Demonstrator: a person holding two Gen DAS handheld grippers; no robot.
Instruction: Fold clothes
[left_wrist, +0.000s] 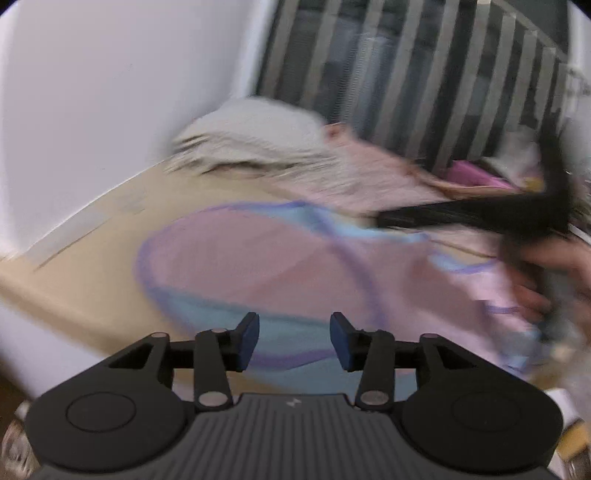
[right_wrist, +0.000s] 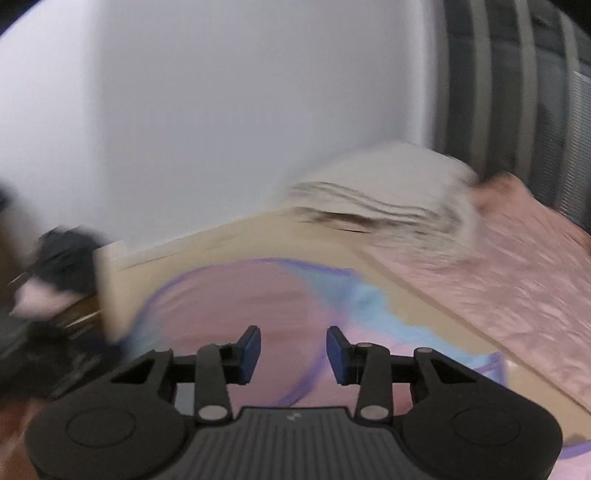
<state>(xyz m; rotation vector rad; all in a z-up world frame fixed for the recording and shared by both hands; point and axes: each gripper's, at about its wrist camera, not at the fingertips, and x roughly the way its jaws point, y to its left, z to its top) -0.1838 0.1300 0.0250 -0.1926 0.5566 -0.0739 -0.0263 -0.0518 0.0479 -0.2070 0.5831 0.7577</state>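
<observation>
A pink and light-blue garment with purple trim (left_wrist: 266, 266) lies spread on the tan table (left_wrist: 92, 280). It also shows in the right wrist view (right_wrist: 240, 295). My left gripper (left_wrist: 294, 341) is open and empty, just above the garment's near edge. My right gripper (right_wrist: 293, 354) is open and empty, above the garment. In the left wrist view the right gripper (left_wrist: 535, 218) shows as a blurred black shape in a hand at the right, over the garment. Both views are blurred by motion.
A folded grey-white cloth (left_wrist: 251, 140) lies at the table's back by the white wall (left_wrist: 92, 110). A pink crinkled cloth (right_wrist: 517, 258) lies right of it. A striped curtain (left_wrist: 406, 74) hangs behind. The table's left edge (right_wrist: 110, 288) drops off near dark items.
</observation>
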